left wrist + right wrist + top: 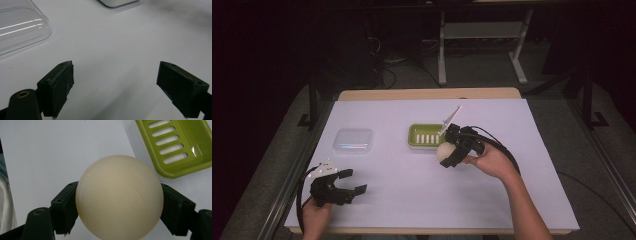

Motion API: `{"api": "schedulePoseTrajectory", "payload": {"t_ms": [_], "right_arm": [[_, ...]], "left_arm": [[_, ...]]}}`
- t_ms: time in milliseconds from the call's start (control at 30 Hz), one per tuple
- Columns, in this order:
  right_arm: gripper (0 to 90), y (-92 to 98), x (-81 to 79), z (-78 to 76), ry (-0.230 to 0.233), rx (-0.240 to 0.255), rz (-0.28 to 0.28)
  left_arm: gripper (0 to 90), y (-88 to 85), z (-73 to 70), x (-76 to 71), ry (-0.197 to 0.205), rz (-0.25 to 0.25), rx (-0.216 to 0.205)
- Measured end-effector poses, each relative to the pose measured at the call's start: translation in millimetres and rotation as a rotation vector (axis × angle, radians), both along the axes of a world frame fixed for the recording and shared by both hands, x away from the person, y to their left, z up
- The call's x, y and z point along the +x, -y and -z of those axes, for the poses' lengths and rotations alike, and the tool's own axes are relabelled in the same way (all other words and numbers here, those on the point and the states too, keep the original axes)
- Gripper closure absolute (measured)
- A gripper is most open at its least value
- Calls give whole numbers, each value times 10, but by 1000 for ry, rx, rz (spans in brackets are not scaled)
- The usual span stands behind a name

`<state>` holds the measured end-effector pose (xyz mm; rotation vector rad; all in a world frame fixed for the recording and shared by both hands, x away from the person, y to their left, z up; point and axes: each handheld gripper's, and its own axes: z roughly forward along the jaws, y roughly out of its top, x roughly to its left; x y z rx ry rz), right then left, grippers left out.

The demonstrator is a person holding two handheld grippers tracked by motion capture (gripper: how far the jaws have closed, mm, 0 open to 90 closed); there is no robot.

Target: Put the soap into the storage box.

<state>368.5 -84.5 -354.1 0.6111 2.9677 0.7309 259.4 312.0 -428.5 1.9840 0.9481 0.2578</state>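
Two jaws of the right gripper (119,207) pinch the cream ball (119,200) (left gripper (116,85) spread wide) beside the green tray (190,157).

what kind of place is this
Probably a lab workbench: a table under a white sheet, metal frame legs and cables on the floor behind, and a hand-held gripper holding a ball.

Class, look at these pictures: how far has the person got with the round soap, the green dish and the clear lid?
Done: the right gripper has the cream round soap clamped between its jaws. In hand: the soap sits just beside the green slotted dish, not in it. Probably left: placing the soap in the dish, then perhaps the clear lid, which lies apart on the white table cover. The left gripper is open and holds nothing.
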Motion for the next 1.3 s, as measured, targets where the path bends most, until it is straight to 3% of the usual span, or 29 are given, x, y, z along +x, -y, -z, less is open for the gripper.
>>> {"api": "schedulePoseTrajectory", "payload": {"t_ms": [400,867,1300], "right_arm": [[237,-131,134,-21,-15,-24,-17],[237,-301,327,-79,1,-59,-36],[237,-467,528,-152,2,-58,-47]], "left_arm": [[136,-9,5,3,2,-4,-7],[136,-11,2,3,3,0,-2],[136,-23,-1,9,4,1,1]]}}
